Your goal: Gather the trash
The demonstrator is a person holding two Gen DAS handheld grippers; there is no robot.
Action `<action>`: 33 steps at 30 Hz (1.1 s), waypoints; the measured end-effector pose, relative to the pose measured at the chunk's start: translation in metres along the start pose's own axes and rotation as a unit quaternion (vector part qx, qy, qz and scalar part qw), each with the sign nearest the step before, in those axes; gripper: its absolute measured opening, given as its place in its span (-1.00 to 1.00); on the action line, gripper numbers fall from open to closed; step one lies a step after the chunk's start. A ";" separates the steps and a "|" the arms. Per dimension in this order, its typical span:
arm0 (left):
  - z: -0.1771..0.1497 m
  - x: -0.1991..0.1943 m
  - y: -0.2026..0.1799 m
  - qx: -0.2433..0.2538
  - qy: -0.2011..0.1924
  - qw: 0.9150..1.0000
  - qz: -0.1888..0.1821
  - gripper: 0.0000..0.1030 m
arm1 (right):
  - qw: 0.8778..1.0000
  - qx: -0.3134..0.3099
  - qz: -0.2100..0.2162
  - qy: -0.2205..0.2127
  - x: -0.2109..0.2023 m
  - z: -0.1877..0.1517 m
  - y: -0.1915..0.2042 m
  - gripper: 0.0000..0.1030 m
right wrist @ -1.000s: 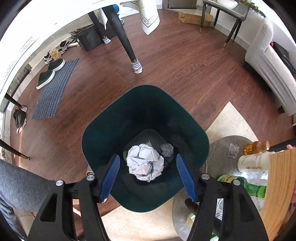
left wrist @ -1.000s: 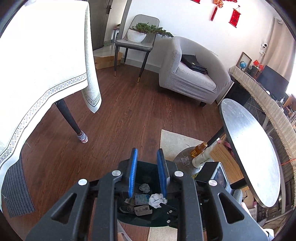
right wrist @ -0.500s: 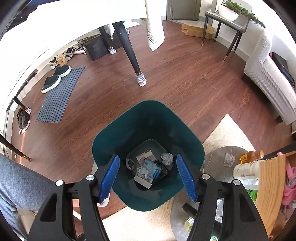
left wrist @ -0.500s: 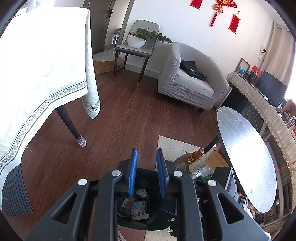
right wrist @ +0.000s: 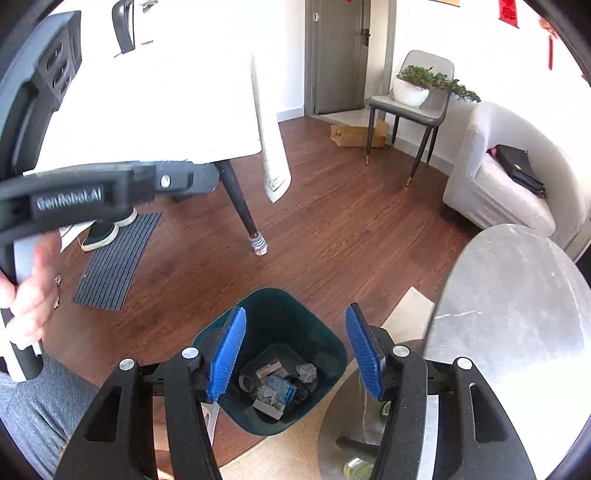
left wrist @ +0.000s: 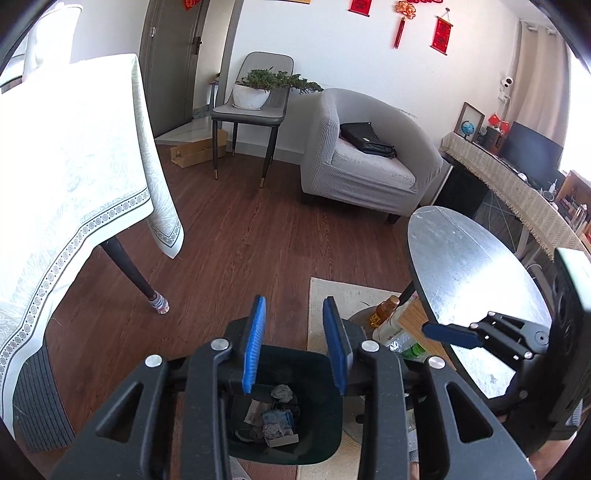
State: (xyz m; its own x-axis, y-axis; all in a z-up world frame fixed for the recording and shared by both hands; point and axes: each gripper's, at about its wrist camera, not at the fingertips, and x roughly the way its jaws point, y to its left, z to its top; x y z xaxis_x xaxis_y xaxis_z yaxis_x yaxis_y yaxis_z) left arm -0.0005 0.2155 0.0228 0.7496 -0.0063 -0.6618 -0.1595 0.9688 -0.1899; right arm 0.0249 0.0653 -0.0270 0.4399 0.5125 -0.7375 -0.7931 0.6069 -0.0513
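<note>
Trash (right wrist: 280,387) in the green bin (right wrist: 321,339), below both tongs (left wrist: 295,345) (right wrist: 295,354), each released and empty.

Dark wood plank flooring (left wrist: 251,236) ran across the room under bright daylight. A white patterned tablecloth (left wrist: 66,173) hung over a dining table on dark legs. Against the white wall (left wrist: 317,44), bearing red hanging ornaments (left wrist: 441,31), stood a grey chair (left wrist: 255,110) carrying a potted plant (left wrist: 258,88), beside a pale armchair (left wrist: 369,162). A round grey tabletop (left wrist: 469,273) stood over a beige rug (left wrist: 340,299).
</note>
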 end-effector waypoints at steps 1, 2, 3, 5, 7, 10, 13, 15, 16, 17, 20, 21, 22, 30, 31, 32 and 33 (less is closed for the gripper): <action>-0.001 0.000 -0.005 0.008 -0.001 1.000 0.003 -0.26 | 1.000 0.006 -0.006 -0.008 -0.009 -0.001 -0.007 0.10; -0.002 -0.001 -0.008 0.014 -0.005 1.000 0.004 -0.23 | 1.000 0.015 -0.012 -0.015 -0.018 -0.005 -0.014 0.10; -0.003 -0.003 -0.012 0.019 -0.010 1.000 0.004 -0.14 | 0.999 0.024 -0.019 -0.021 -0.026 -0.009 -0.022 0.10; -0.006 -0.006 -0.019 0.020 -0.019 1.000 -0.006 0.00 | 0.998 0.043 -0.037 -0.030 -0.042 -0.019 -0.039 0.10; -0.012 -0.010 -0.026 0.023 -0.026 0.999 -0.006 0.12 | 0.996 0.068 -0.049 -0.040 -0.057 -0.030 -0.057 0.08; -0.023 -0.016 -0.042 0.038 -0.033 0.999 -0.001 0.25 | 0.991 0.096 -0.078 -0.055 -0.082 -0.045 -0.080 0.04; -0.028 -0.025 -0.055 0.043 -0.038 0.998 0.000 0.36 | 0.985 0.121 -0.103 -0.073 -0.111 -0.067 -0.097 0.04; -0.033 -0.034 -0.061 0.039 -0.049 0.998 0.000 0.55 | 0.979 0.144 -0.120 -0.080 -0.126 -0.084 -0.108 0.04; -0.036 -0.038 -0.064 0.040 -0.056 0.998 0.000 0.63 | 0.976 0.154 -0.130 -0.082 -0.134 -0.093 -0.112 0.05; -0.040 -0.043 -0.067 0.043 -0.061 0.997 0.002 0.66 | 0.973 0.164 -0.141 -0.084 -0.141 -0.103 -0.117 0.05; -0.051 -0.052 -0.076 0.055 -0.067 0.996 0.024 0.79 | 0.966 0.188 -0.158 -0.086 -0.160 -0.129 -0.122 0.36; -0.055 -0.054 -0.079 0.060 -0.068 0.995 0.028 0.82 | 0.963 0.194 -0.166 -0.087 -0.166 -0.136 -0.124 0.44; -0.058 -0.056 -0.083 0.066 -0.067 0.995 0.028 0.83 | 0.961 0.199 -0.170 -0.088 -0.172 -0.144 -0.125 0.57; -0.078 -0.063 -0.096 0.088 -0.059 0.994 0.035 0.87 | 0.958 0.202 -0.180 -0.093 -0.191 -0.182 -0.120 0.79; -0.079 -0.065 -0.097 0.091 -0.063 0.993 0.039 0.87 | 0.958 0.198 -0.184 -0.099 -0.194 -0.182 -0.118 0.82; -0.080 -0.065 -0.098 0.093 -0.063 0.993 0.043 0.87 | 0.958 0.196 -0.185 -0.099 -0.195 -0.182 -0.118 0.82; -0.081 -0.064 -0.098 0.094 -0.060 0.993 0.046 0.87 | 0.959 0.197 -0.181 -0.096 -0.195 -0.184 -0.115 0.82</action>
State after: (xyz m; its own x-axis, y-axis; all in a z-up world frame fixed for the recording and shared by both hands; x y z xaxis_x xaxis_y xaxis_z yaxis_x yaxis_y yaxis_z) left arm -0.0849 0.1006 0.0251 0.8109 0.1026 -0.5761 -0.1165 0.9931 0.0129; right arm -0.0468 -0.2164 -0.0006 0.7553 0.3045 -0.5804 -0.3700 0.9290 0.0059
